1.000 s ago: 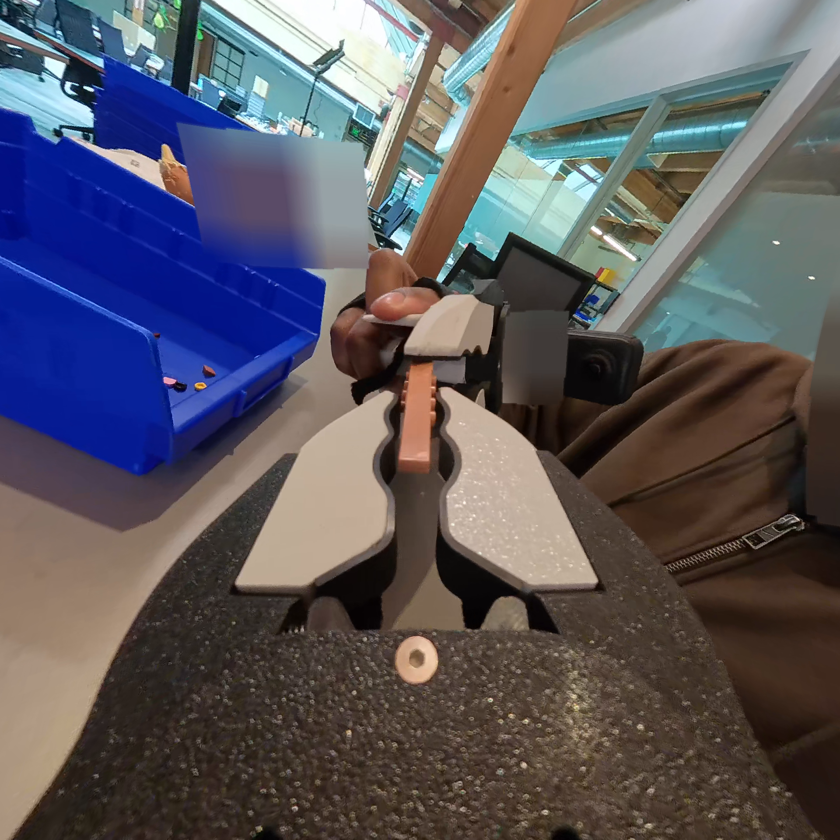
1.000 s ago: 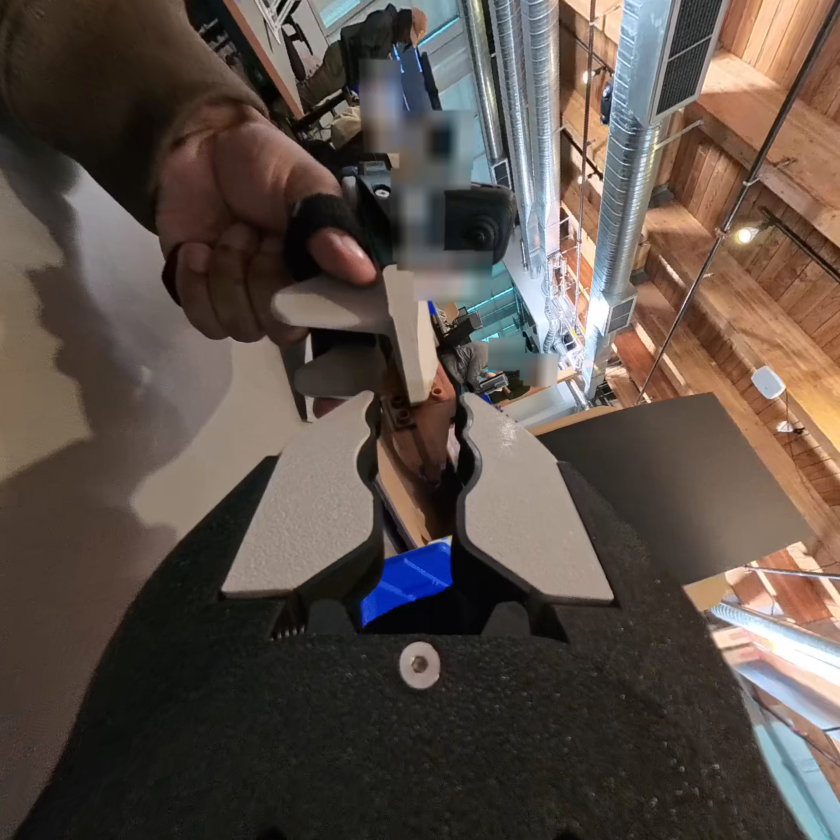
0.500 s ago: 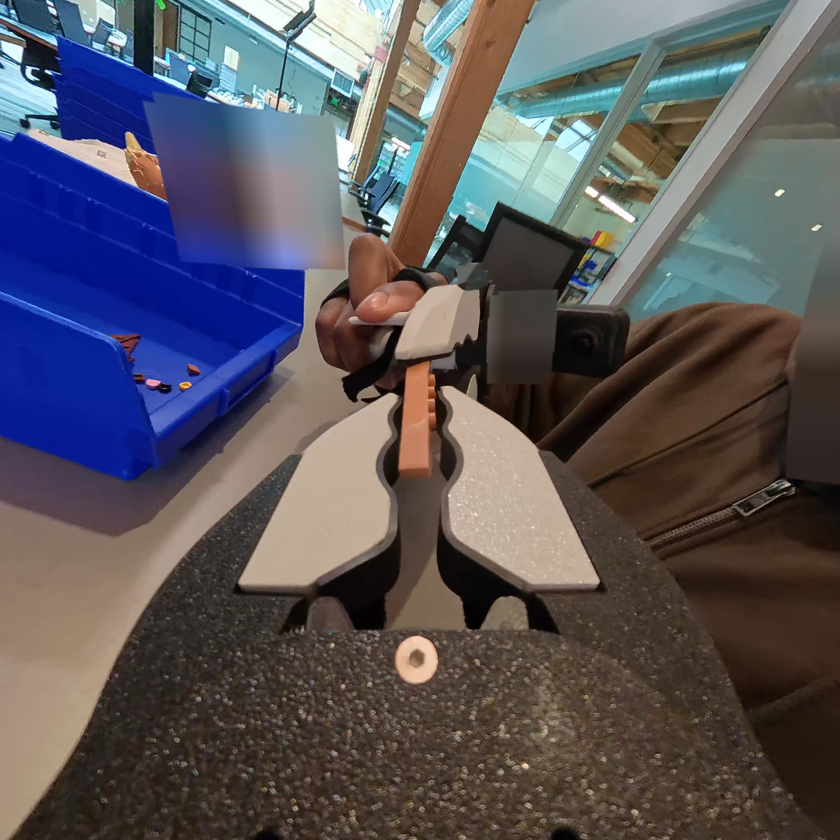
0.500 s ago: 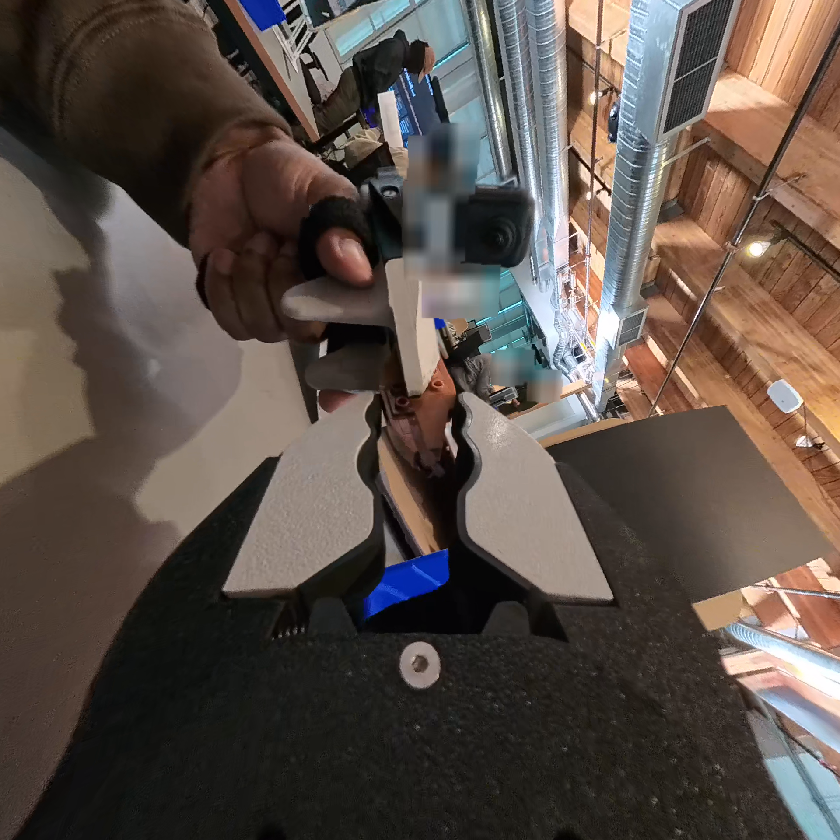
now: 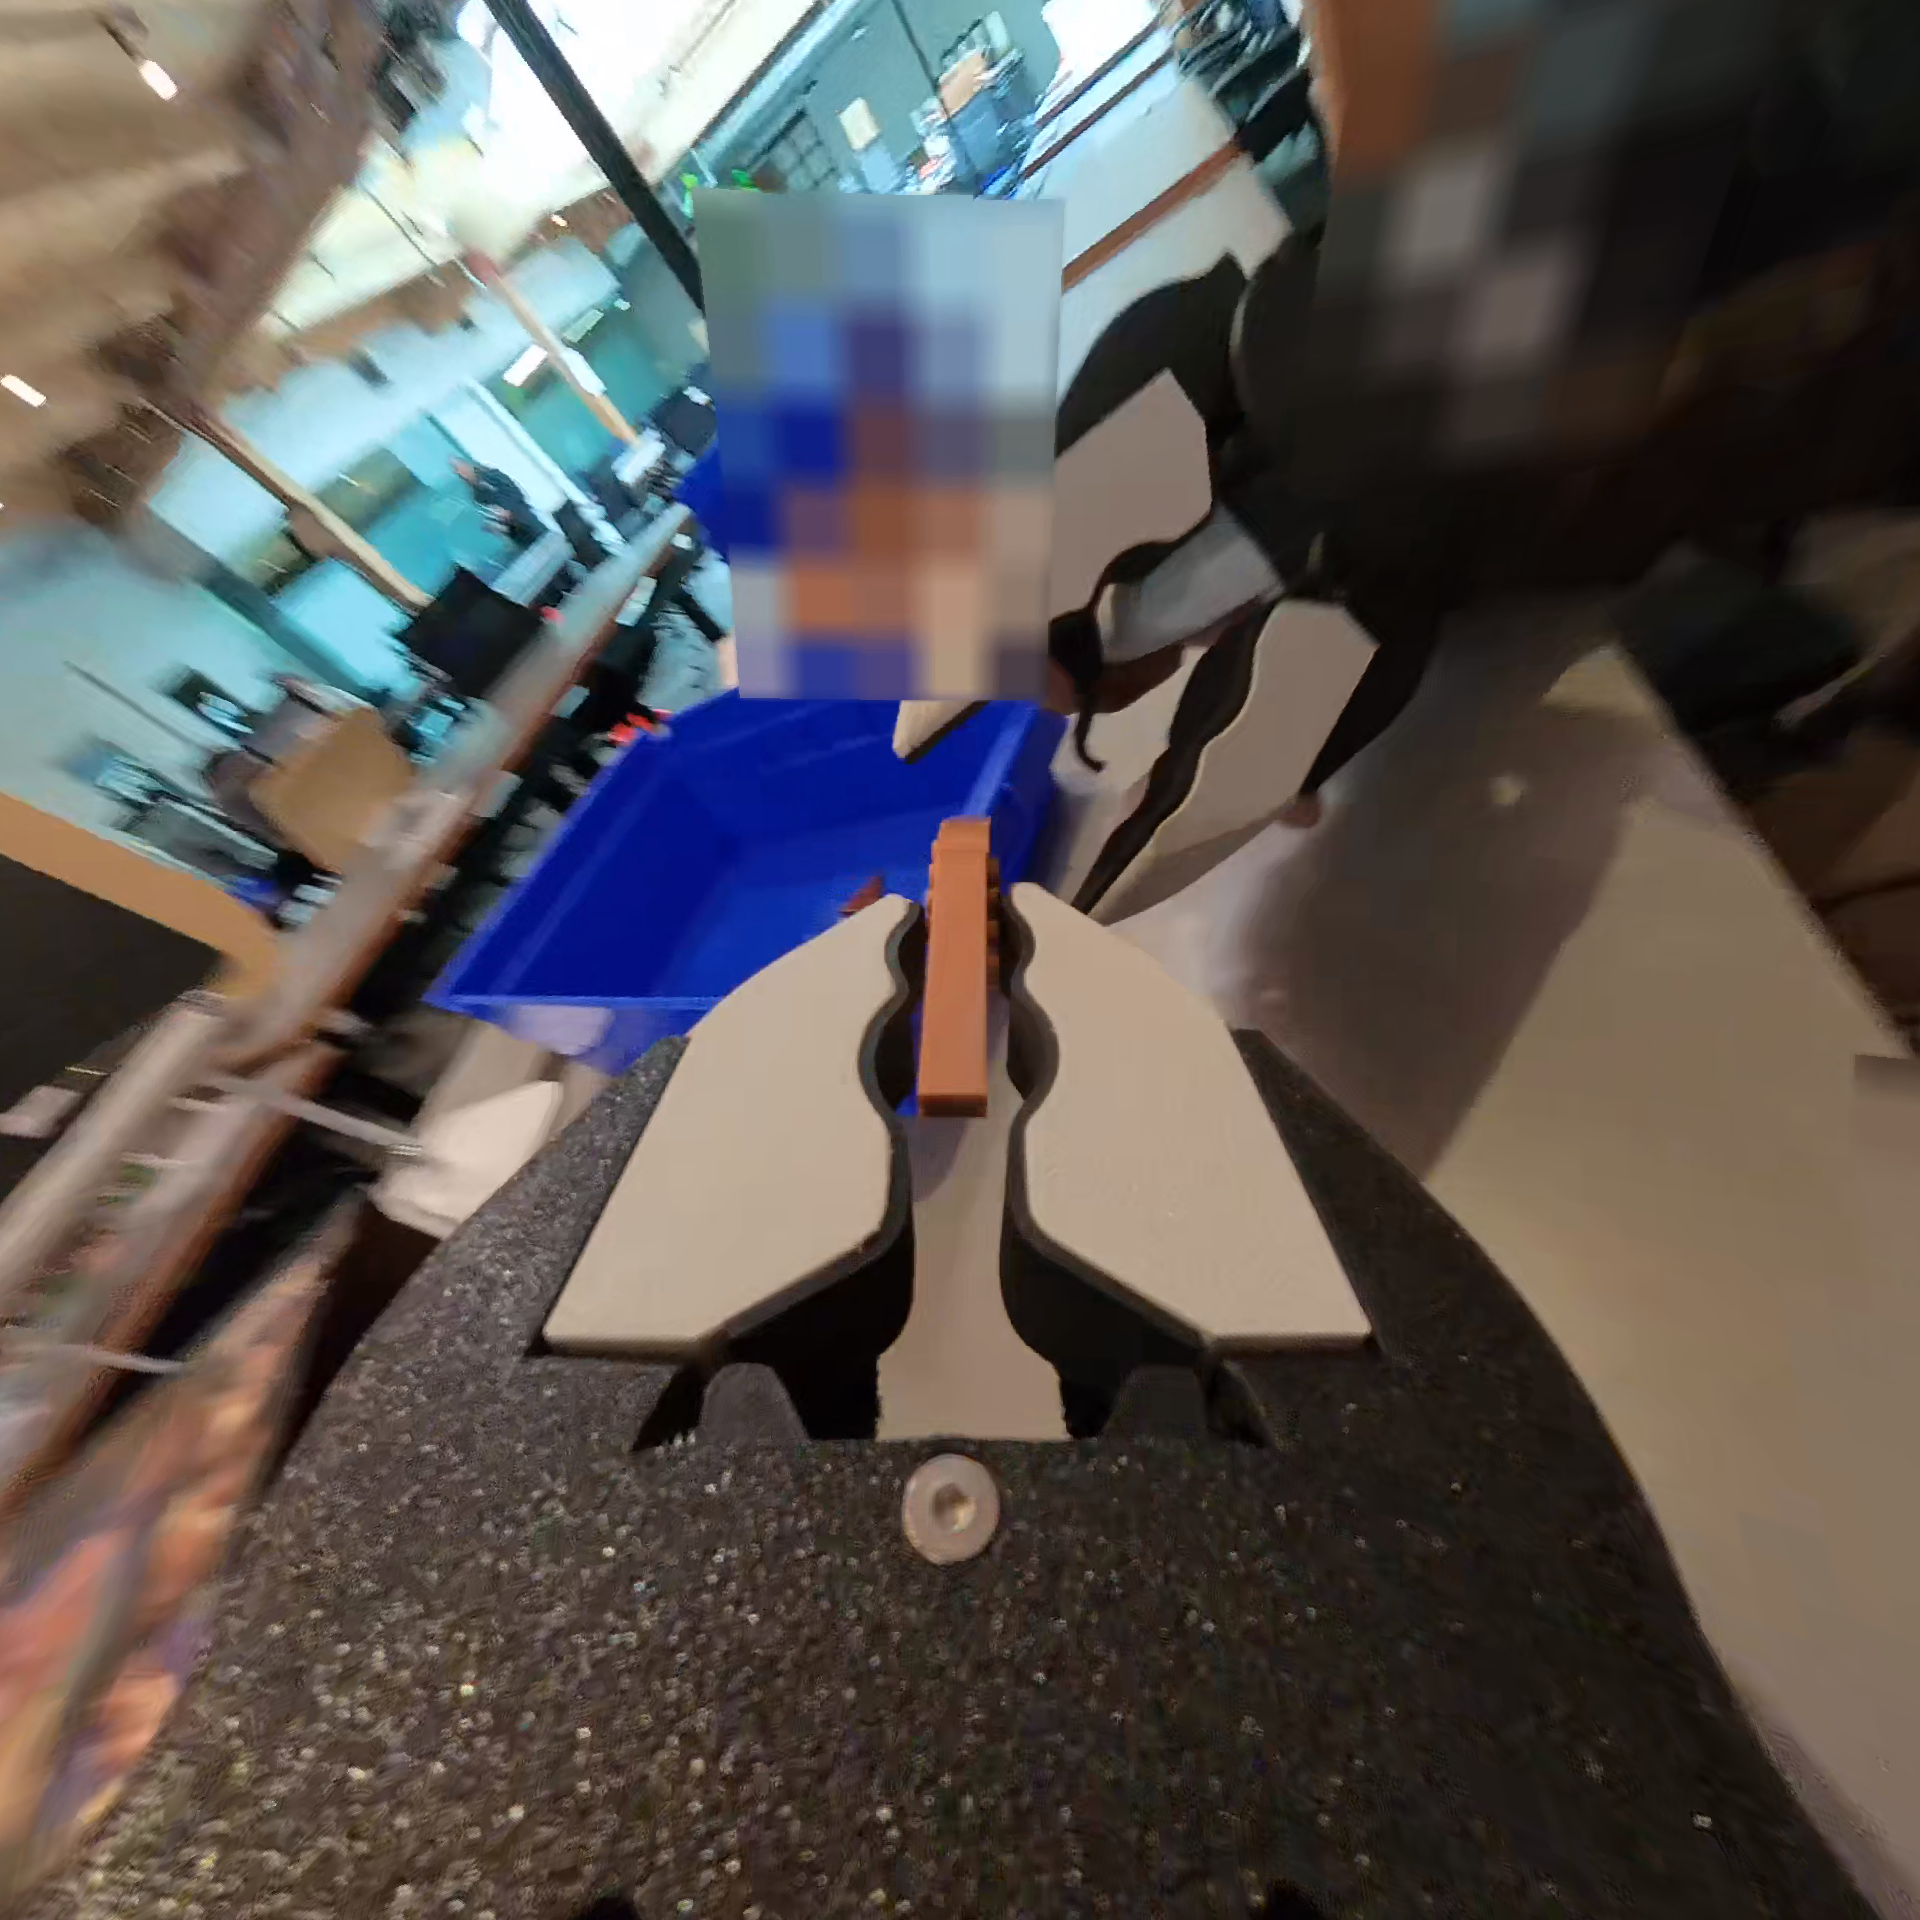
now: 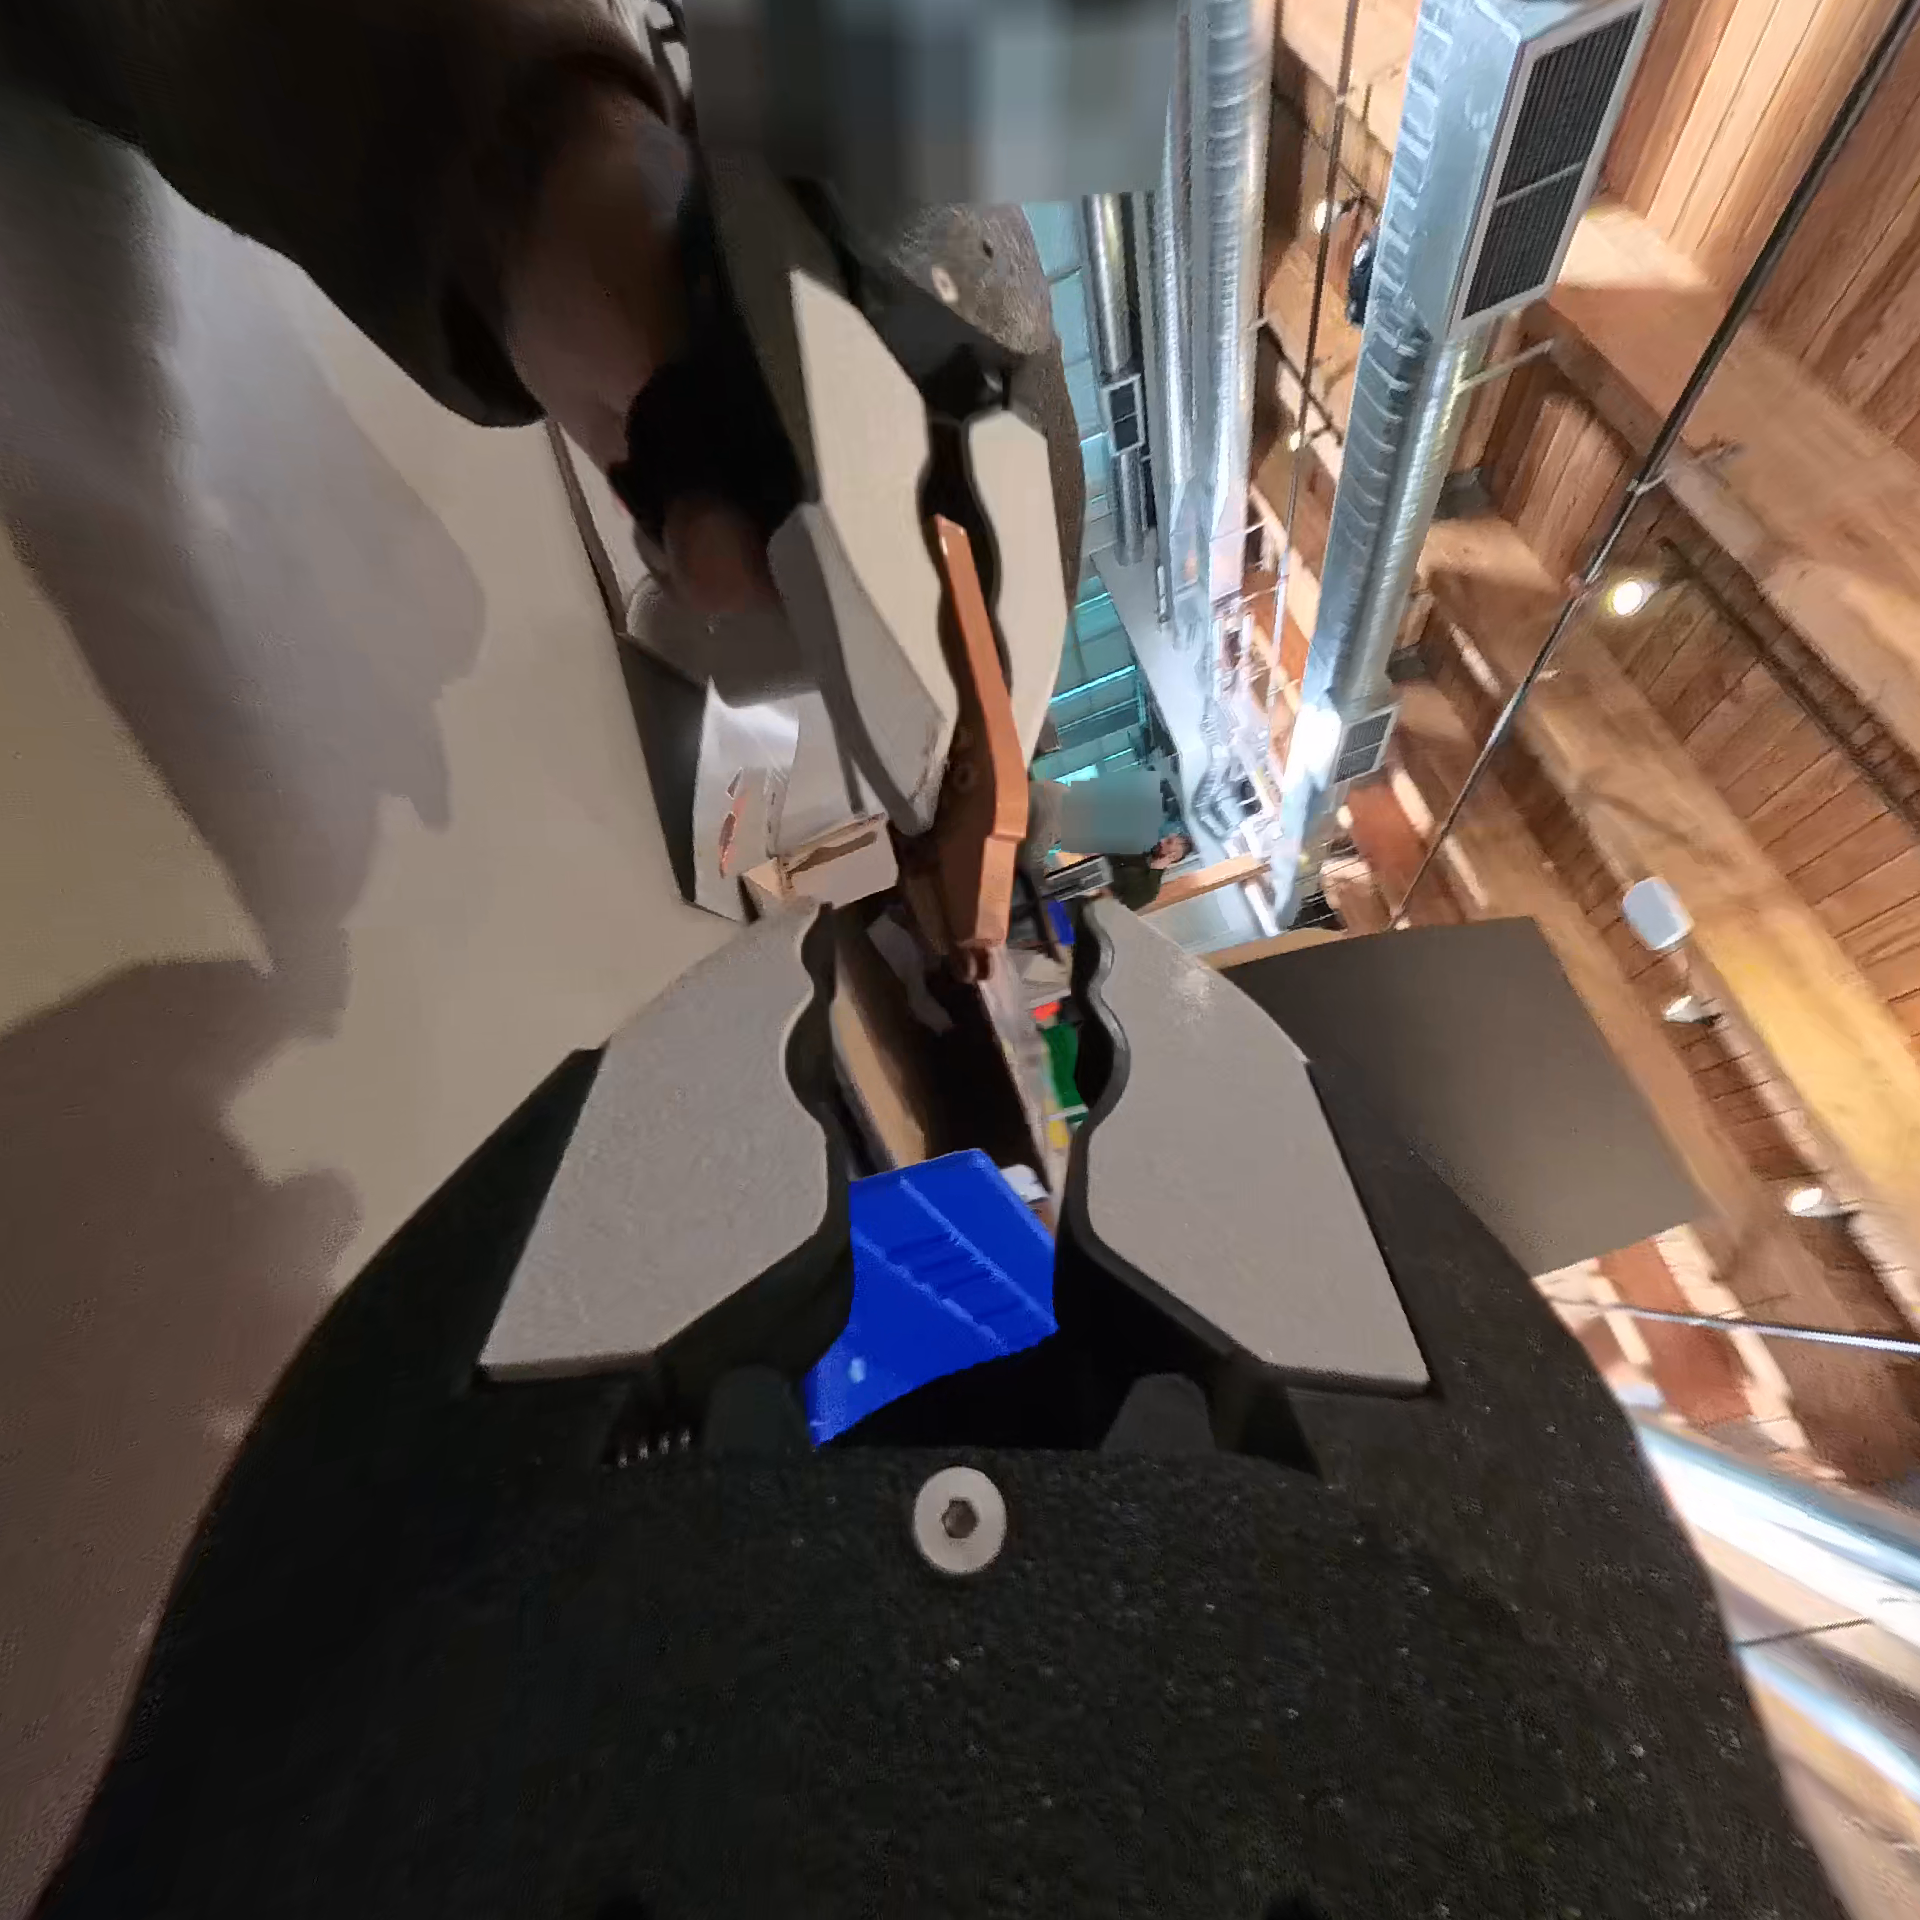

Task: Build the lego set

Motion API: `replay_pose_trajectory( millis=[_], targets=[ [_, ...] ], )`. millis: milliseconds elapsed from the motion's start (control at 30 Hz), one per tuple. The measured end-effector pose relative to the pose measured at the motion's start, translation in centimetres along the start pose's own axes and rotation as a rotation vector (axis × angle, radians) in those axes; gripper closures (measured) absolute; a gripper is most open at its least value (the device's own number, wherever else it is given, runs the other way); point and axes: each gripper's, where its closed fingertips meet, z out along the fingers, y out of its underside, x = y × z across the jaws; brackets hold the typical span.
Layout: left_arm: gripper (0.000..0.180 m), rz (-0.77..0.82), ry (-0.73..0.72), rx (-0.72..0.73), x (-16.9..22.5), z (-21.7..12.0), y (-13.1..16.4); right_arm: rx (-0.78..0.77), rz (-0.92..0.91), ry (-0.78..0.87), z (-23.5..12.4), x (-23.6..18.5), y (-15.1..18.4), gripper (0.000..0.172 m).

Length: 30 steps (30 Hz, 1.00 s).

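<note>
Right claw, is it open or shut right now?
Open: the right claw has fingers standing wide apart, nothing between them; the orange-brown studded plastic plate sits beyond.

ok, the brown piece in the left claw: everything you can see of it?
The brown piece is a thin, flat strip, orange-brown, plastic by its look, with small studs along one face. It stands edge-up between the left claw's fingers, which are shut on it along its middle; its far end juts past the tips over the blue bin, and its near end sticks back between the fingers. The right view shows its broad side, clear of the open right claw.
</note>
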Motion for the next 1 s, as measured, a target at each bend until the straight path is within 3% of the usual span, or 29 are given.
replay_pose_trajectory(
  millis=[100, 300, 367, 467, 700, 1000],
  targets=[
    [0.168, 0.252, -0.157, -0.032, -0.6, 0.0, -0.3, 0.008, 0.213, -0.052, -0.6, 0.3, -0.9, 0.127],
    [0.168, 0.634, -0.263, 0.031, 1.2, 0.0, -2.1, 0.045, 0.848, -0.303, -1.3, 1.4, -2.6, 0.109],
    [0.168, 0.721, -0.305, 0.047, 1.4, -0.2, -2.8, 0.063, 0.957, -0.383, -1.5, 1.3, -3.1, 0.109],
    [0.167, 0.819, -0.343, 0.07, 1.9, -0.4, -3.6, 0.091, 1.016, -0.457, -1.5, 0.6, -3.6, 0.11],
    [0.168, 0.94, -0.387, 0.086, 2.6, -0.5, -4.5, 0.137, 1.0, -0.512, -1.5, 0.0, -4.6, 0.134],
    [0.167, 1.031, -0.392, 0.09, 3.6, -0.5, -5.1, 0.186, 0.987, -0.578, -2.4, -0.3, -5.2, 0.136]
  ],
)
